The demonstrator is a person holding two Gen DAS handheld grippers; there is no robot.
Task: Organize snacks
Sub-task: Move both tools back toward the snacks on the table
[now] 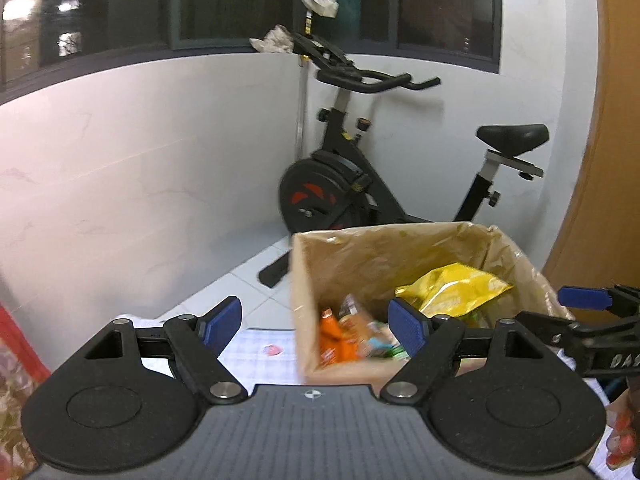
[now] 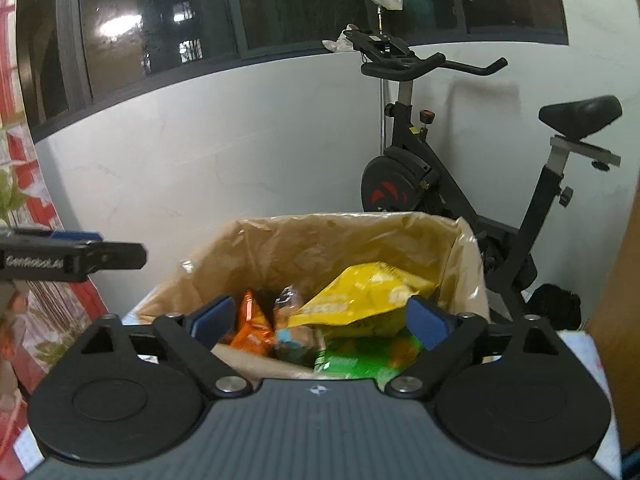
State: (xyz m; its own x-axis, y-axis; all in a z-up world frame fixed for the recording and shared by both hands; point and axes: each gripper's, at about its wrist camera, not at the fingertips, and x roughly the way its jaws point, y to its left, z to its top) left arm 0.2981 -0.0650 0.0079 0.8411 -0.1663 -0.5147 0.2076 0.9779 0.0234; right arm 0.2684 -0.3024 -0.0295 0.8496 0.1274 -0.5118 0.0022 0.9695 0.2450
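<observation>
A brown cardboard box lined with clear plastic (image 2: 352, 240) is seen ahead of both grippers, on a white checked table cover (image 1: 260, 344). Inside it lie a yellow crinkled snack bag (image 2: 360, 300), an orange snack packet (image 2: 252, 324) and a green packet (image 2: 360, 356); a further small packet between them is blurred. Behind the box a black exercise bike (image 1: 340, 188) stands against the white wall. The left gripper (image 1: 316, 324) is held wide open, with nothing between its blue pads. The right gripper (image 2: 320, 316) is spread fully open and empty above the box. A hand with orange nails (image 1: 622, 436) is cut off at the frame edge.
</observation>
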